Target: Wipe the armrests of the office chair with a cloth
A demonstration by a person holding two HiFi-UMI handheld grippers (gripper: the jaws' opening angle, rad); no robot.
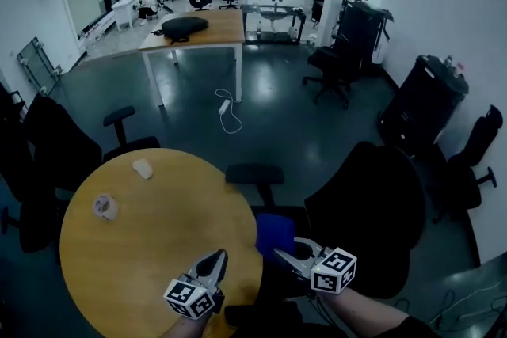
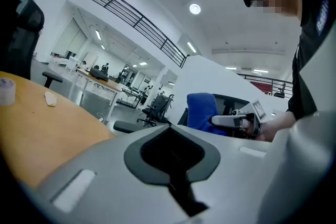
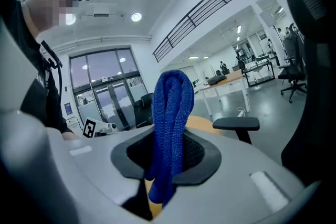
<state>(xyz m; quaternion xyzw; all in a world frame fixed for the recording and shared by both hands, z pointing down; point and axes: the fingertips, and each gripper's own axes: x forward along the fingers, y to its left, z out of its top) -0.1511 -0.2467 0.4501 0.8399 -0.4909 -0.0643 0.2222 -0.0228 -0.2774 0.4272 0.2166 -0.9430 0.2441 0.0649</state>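
- One blue cloth, a coarse knitted or terry weave, doubled over into a thick bunch. Judged light, soft and limp, not slippery and not fragile. It should drape over a pad and is best held by the gathered fold, with a loose part left free for wiping.
- Location of cloth: clamped in the right gripper. The jaws are closed on the lower part of the bunch, and the rest stands out beyond them. It sits just right of the round wooden table, over the seat side of the office chair.
- One left gripper: jaws together with nothing between them. It hangs over the near edge of the table, just left of the right gripper.
- Pose: the right forearm enters from the near edge. Both grippers are held low and close in, pointing far and slightly toward each other.
- One armrest: a black pad on a stem, beyond the cloth and apart from it, not yet wiped. The second armrest cannot be made out.
- One tape roll, at the table's left.
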